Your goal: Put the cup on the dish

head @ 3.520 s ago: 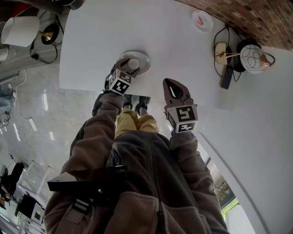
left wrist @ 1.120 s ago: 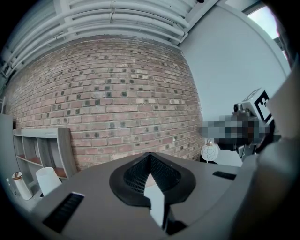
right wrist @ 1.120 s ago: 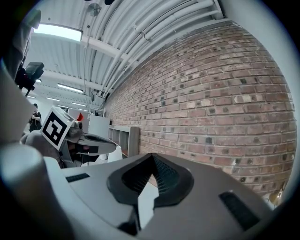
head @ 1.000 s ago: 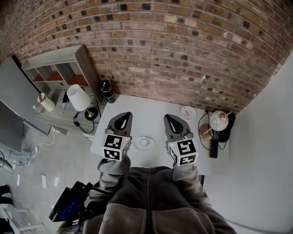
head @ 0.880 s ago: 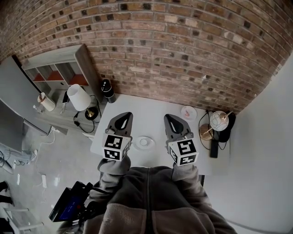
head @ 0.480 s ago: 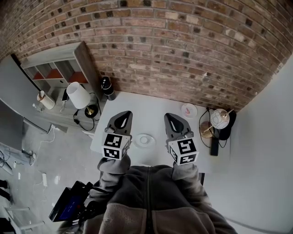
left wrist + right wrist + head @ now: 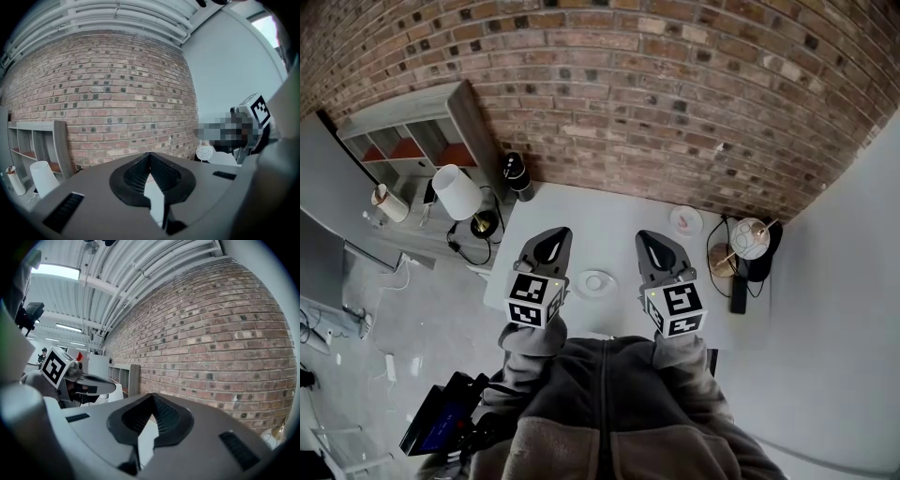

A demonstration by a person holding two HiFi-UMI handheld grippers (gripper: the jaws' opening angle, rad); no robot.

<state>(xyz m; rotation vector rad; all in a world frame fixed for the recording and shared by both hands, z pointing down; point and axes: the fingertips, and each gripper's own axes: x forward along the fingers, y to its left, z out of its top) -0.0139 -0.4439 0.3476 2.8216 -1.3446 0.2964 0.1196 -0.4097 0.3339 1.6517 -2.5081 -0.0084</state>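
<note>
A small white cup (image 7: 595,279) stands on a white dish (image 7: 582,285) near the front of the white table (image 7: 581,220) in the head view. Both grippers are held up side by side, well above the table and apart from the dish. My left gripper (image 7: 551,234) is to the dish's left and my right gripper (image 7: 649,236) to its right. Each is shut with nothing between its fingertips. The left gripper view shows the left gripper (image 7: 150,154) with its tips together against the brick wall. In the right gripper view the right gripper (image 7: 152,396) looks the same.
A small plate (image 7: 685,220) with pink bits sits at the table's back right, next to a globe lamp (image 7: 751,239) and black cables. A white-shaded lamp (image 7: 456,191) and a black speaker (image 7: 517,176) stand to the left. A grey shelf (image 7: 412,141) stands against the brick wall.
Earlier the left gripper was at the cup on the dish, seen from close above. Since then the view has pulled far back and both grippers hang shut, away from the dish.
</note>
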